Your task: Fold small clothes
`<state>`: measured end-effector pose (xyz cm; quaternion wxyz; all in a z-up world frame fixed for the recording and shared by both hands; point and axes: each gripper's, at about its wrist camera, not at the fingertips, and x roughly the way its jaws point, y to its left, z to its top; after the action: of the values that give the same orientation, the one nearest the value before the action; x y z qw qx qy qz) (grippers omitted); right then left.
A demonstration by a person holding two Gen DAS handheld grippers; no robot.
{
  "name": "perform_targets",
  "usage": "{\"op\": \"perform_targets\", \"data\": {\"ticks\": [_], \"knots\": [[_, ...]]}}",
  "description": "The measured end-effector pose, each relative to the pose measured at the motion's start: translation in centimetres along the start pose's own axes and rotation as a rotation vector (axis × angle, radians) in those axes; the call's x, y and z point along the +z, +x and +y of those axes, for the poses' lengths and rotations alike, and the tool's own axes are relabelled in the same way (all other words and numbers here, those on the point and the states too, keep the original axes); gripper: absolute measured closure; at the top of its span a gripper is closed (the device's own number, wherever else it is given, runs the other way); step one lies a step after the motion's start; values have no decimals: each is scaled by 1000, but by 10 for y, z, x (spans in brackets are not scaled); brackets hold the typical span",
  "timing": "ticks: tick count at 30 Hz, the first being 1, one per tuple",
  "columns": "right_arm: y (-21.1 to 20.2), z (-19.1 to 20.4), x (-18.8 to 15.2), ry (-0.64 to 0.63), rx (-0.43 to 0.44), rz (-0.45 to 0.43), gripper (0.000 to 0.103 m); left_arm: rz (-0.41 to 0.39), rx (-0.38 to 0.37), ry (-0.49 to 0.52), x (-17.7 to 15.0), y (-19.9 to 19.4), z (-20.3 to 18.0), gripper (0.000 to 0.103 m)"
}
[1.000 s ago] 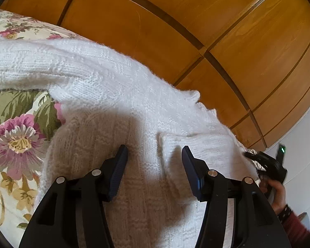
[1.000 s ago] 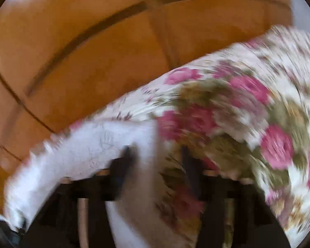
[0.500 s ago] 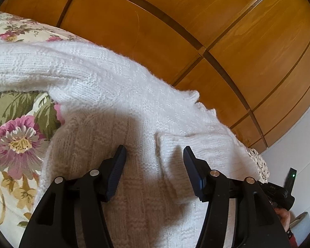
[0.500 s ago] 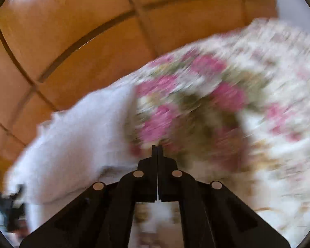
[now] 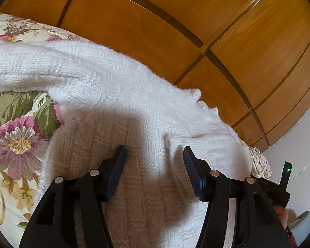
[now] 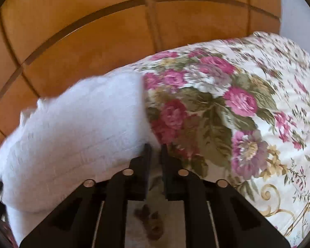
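White knit sweater (image 5: pixel 117 95) lies spread on a flowered bedspread (image 5: pixel 16 140), with wooden panels (image 5: pixel 175 31) behind at twelve o'clock. The left gripper (image 5: pixel 154 159) hovers over the sweater's body, its jaws wide apart and gripping nothing, a folded sleeve cuff (image 5: pixel 202 144) at its two o'clock. The right gripper (image 6: pixel 154 147) has its jaws parted by a narrow gap at the sweater's (image 6: pixel 82 128) right edge; whether cloth sits between them is unclear.

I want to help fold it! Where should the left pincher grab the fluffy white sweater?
Probably the folded-in sleeve's cuff edge on the white sweater. It makes a raised lip just ahead of the open left gripper, so come straight forward and low, one finger sliding under that lip.
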<state>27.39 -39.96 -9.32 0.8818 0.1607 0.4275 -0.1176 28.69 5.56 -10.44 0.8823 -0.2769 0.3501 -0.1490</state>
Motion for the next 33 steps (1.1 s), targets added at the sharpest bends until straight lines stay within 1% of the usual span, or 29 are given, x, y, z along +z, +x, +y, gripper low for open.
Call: {"op": "perform_targets", "data": {"ticks": [1,2,3,4,5,7,8,10,11,12,13,14,15,16,18,20,21,24,25,27,29,31,33], "knots": [[2,1,0,-11,-27,9,76,1,0,0,0,1,0,46],[-1,1,1,-8,-33,8,72,3,-3,-2,1,1,0,46],[-5,2,1,-6,-49,1,63,3,-7,-1,1,1,0,45],[-17,2,-1,4,-51,-30,62,4,-8,-1,1,2,0,44],[-29,3,-6,15,-25,-58,62,5,-12,0,1,2,0,43],[-46,11,-19,15,16,-49,61,7,-21,5,2,3,-1,40],[-51,15,-26,9,20,-41,58,9,-22,7,2,4,-2,39],[-62,31,-49,-46,30,-21,42,13,-28,7,3,4,-2,36],[-65,40,-61,-90,18,-24,38,14,-33,8,3,2,-2,35],[-64,47,-70,-131,-9,-28,29,14,-34,8,3,1,-2,34],[-62,56,-84,-195,-63,-36,20,13,-30,7,3,0,-2,33],[-59,61,-93,-229,-99,-40,18,15,-24,7,3,0,-3,32],[-56,65,-99,-245,-130,-49,17,18,-21,7,3,-1,-4,29],[-56,65,-100,-244,-142,-55,10,24,-15,10,4,-3,-6,27],[-50,61,-98,-217,-173,-47,4,38,7,20,4,-10,-10,17],[-45,54,-96,-190,-157,-32,2,14,41,21,1,-23,-10,13],[-44,51,-95,-177,-145,-26,2,3,45,11,-1,-29,-8,11],[-41,43,-92,-152,-118,-19,2,-15,62,-61,-3,-52,9,11],[-43,44,-93,-152,-118,-21,2,-30,77,-92,-3,-62,19,11],[-46,47,-95,-157,-126,-26,2,-66,104,-117,-2,-82,31,11],[-46,47,-95,-160,-131,-29,2,-99,134,-105,0,-103,42,11],[-45,47,-94,-160,-129,-29,2,-127,191,-64,4,-124,51,11],[-44,46,-94,-157,-124,-28,2,-172,268,-12,8,-151,62,11]]}}
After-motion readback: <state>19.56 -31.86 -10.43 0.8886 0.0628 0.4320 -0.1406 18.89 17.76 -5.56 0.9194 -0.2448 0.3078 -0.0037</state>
